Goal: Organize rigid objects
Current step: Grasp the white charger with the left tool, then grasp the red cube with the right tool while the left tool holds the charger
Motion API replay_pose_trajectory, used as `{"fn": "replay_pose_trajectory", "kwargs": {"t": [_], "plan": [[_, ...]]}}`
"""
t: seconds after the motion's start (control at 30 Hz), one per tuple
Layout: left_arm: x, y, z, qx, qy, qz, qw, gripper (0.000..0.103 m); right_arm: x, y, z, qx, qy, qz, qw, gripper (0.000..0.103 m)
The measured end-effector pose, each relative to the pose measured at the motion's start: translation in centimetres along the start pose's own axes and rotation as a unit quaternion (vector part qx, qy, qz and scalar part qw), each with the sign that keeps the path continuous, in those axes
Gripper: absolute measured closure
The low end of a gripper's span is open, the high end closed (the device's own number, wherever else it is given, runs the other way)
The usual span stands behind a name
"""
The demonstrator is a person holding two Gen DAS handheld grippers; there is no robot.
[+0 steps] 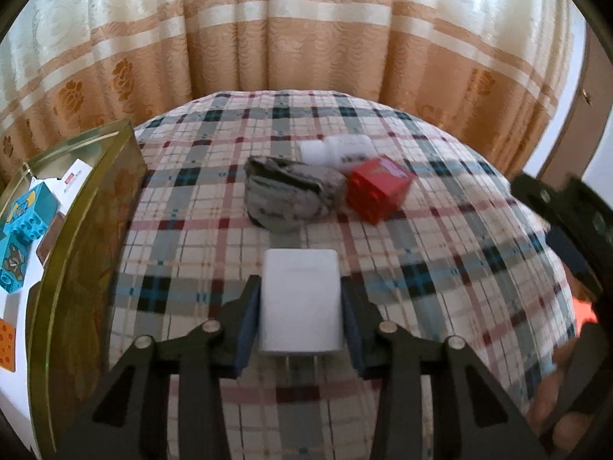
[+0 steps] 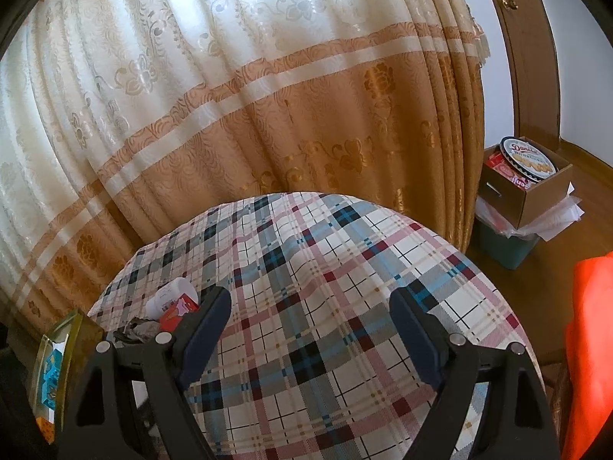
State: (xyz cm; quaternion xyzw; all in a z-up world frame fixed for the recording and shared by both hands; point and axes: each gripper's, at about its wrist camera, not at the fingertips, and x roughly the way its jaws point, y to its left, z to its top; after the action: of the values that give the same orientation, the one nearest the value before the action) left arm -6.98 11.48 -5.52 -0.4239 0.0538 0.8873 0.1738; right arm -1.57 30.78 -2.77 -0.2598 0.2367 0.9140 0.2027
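Open plaid tablecloth (image 1: 440,268) fills the centre and right of the left wrist view — passable. The gold tin (image 1: 88,253) walls the left edge; rolled cloth (image 1: 287,195), red block (image 1: 377,189) and white bottle (image 1: 337,149) cluster at upper centre.

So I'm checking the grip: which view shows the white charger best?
The left wrist view: the white charger sits centred between the left gripper pads, prongs toward the camera. The right wrist view does not show it.

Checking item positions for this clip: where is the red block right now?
In the left wrist view the red block lies on the plaid tablecloth, right of centre, touching the grey fabric bundle on its left, with the white bottle just behind.
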Motion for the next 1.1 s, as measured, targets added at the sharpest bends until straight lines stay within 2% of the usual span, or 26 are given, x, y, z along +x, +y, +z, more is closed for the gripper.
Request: {"fn": "replay_pose_trajectory", "kwargs": {"t": [0.27, 0.47, 0.7, 1.1], "plan": [[-1.2, 0.5, -0.8, -0.010, 0.014, -0.036, 0.9992, 0.064, 0.2, 0.0, 0.0, 0.001, 0.005, 0.000, 1.000, 0.016], [-2.0, 0.7, -1.4, -0.010, 0.015, -0.050, 0.9986, 0.064, 0.3, 0.0, -0.1, 0.000, 0.007, 0.002, 1.000, 0.016], [-3.7, 0.8, -1.8, -0.005, -0.005, -0.062, 0.9980, 0.064, 0.2, 0.2, -0.2, 0.001, 0.003, 0.008, 1.000, 0.016], [-6.6, 2.7, -2.2, -0.009, -0.051, -0.054, 0.9972, 0.064, -0.1, 0.3, -0.2, -0.001, -0.002, 0.033, 0.999, 0.016]]}}
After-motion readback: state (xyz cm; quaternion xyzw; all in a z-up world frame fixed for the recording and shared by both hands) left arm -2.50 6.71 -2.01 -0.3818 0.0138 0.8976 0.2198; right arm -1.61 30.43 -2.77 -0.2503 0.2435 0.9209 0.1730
